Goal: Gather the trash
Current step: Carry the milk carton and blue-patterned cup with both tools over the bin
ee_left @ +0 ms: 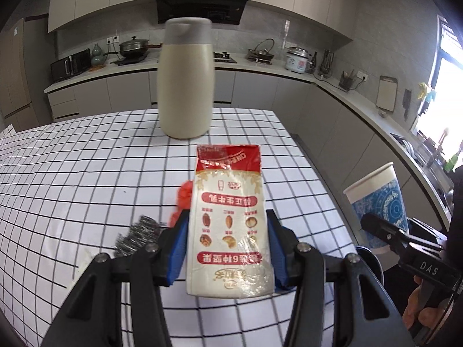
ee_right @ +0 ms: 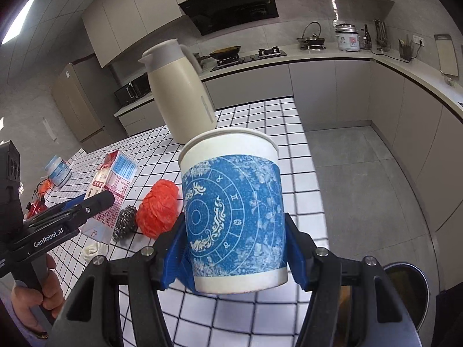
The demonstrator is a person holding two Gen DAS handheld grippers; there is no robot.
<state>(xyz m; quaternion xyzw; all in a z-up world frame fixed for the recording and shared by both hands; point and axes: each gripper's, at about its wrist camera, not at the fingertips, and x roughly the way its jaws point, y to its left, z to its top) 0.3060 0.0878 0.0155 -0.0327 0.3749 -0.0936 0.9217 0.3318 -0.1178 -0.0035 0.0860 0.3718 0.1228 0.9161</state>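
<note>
Black tool [ee_right: 235, 248] arms, blue pads [ee_right: 173, 263], silver screws, white "GenRobot.AI" lettering.

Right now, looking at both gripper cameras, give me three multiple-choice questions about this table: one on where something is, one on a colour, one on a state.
1. Where does the steel wool scrubber lie?
A. On the checked tablecloth beside the crumpled orange bag
B. Inside the paper cup
C. On the kitchen counter

2. What colour is the band on the paper cup?
A. Green
B. Blue
C. Yellow

3. What is the left gripper doing?
A. Hanging open and empty
B. Resting on the cream jug
C. Shut on the milk carton

Answers:
1. A: the scrubber lies on the cloth next to the orange bag.
2. B: a blue patterned band wraps the white cup in the right gripper.
3. C: both blue pads press the carton's sides, clear of the table.
</note>
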